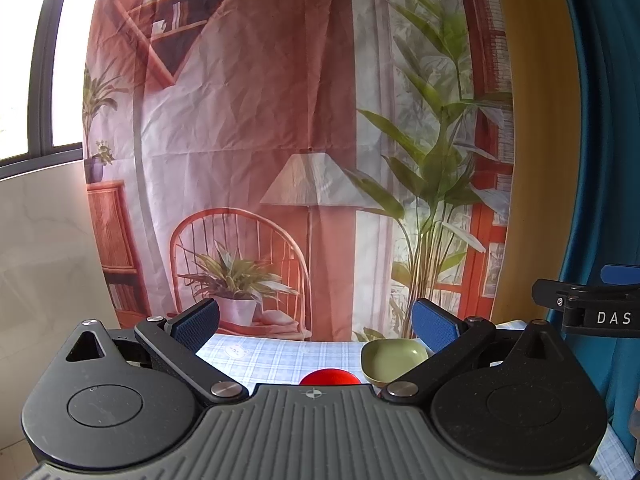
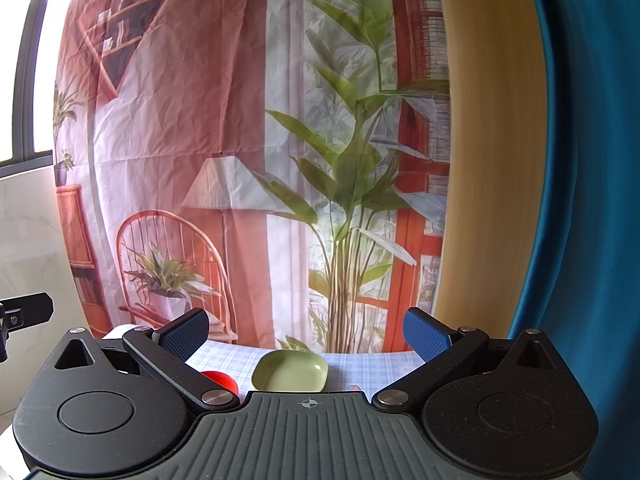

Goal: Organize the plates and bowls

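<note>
- Left tool [image 1: 316,322]: hovering above the tabletop [image 1: 272,354] with its jaws standing wide apart and nothing between them; blue pads facing the printed backdrop [image 1: 248,120]
- Right tool [image 2: 306,330]: likewise spread wide and carrying nothing, hanging level beside the left one
- Green bowl [image 2: 290,370]: sitting upright on the checked cloth, lying low and almost centred between the right tool's fingers, near but not touching; in the left wrist view it is lying toward that tool's right finger [image 1: 436,326]
- Red dish [image 1: 330,377]: resting just left of the green bowl, mostly hiding behind the tool bodies; whether it is a plate or a bowl cannot be told
- Risk: both tools are aiming high at the backdrop, so a descent is likely going in half blind, and a finger could be clipping a rim and skidding the dish across the cloth
- Risk: the bowl's smooth sloping wall is probably offering a poor pinch, inviting a slip or tip
- Risk: the two tools are working close together and could be colliding
</note>
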`<state>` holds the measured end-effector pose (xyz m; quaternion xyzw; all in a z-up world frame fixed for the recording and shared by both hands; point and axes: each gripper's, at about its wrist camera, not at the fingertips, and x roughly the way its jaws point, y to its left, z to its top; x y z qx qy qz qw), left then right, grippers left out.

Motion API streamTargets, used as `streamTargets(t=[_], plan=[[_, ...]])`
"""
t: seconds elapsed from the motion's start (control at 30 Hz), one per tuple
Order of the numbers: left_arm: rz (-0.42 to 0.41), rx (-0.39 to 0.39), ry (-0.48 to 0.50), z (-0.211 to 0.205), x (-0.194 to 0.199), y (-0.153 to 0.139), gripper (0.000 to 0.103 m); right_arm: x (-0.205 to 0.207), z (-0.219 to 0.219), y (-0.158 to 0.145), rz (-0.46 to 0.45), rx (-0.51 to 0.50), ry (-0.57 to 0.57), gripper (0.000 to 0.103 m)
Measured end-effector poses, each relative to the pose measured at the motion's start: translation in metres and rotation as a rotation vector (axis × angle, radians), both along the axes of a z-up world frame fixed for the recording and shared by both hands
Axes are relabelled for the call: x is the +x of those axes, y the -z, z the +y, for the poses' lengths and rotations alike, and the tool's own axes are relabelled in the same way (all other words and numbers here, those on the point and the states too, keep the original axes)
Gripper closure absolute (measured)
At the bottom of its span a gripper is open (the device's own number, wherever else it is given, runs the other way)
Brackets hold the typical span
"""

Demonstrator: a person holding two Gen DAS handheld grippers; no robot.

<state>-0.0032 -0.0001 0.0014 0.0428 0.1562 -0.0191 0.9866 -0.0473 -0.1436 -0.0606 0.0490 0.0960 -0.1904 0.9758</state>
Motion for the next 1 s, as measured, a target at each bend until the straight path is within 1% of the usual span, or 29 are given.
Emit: streamTargets(t=[1.0], plan=[[0.0, -0.007, 0.003, -0.0003, -0.0015, 0.0021, 0.0, -0.0004, -0.0021, -0.0008, -0.002, 0.005, -0.012, 0.0]])
